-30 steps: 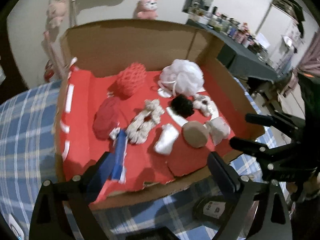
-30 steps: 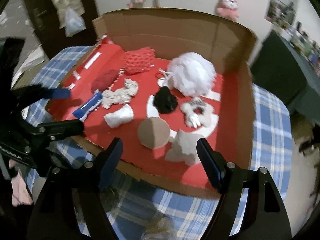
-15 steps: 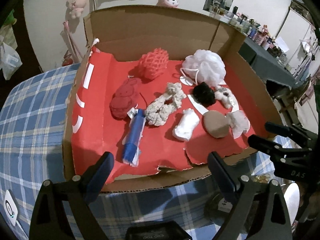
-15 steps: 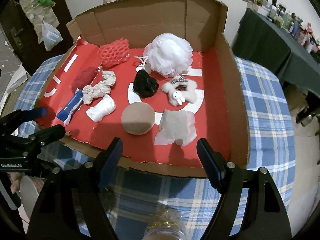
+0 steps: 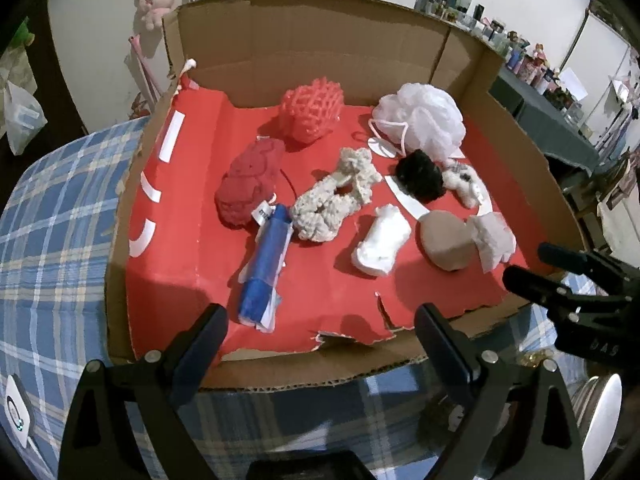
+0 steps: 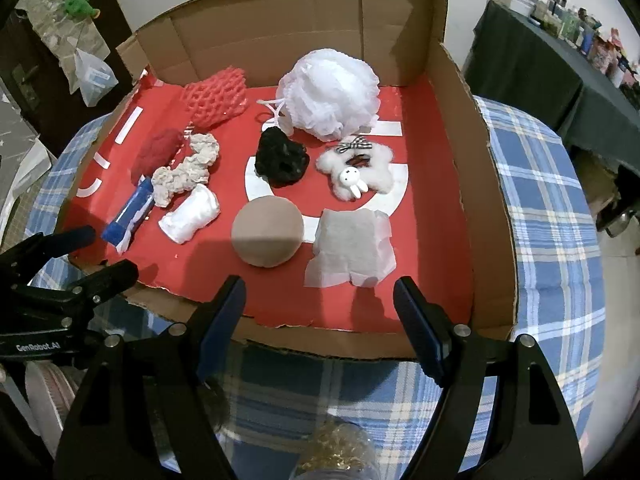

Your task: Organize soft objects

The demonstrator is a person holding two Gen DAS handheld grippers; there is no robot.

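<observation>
Under my black fingers (image 6: 224, 312) a blue, white and cream plaid cloth (image 6: 552, 240) carries a brown cardboard box (image 6: 280, 32) lined in red with white marks. Inside I see a white mesh pouf (image 6: 332, 92), a coral-red net (image 6: 216, 94), a dark red knitted bundle (image 5: 250, 182), a cream scrunchie (image 5: 336, 196), a black scrunchie (image 6: 282, 158), a white fluffy clip (image 6: 356, 174) with a checked bow, a tan round sponge (image 6: 266, 236), a pale white tissue (image 6: 350, 254), a white roll (image 6: 190, 214) and a blue packet (image 5: 266, 264).

Ahead of my tongs I count ten soft things in one cardboard box (image 6: 476, 160): four white, two red, four others
</observation>
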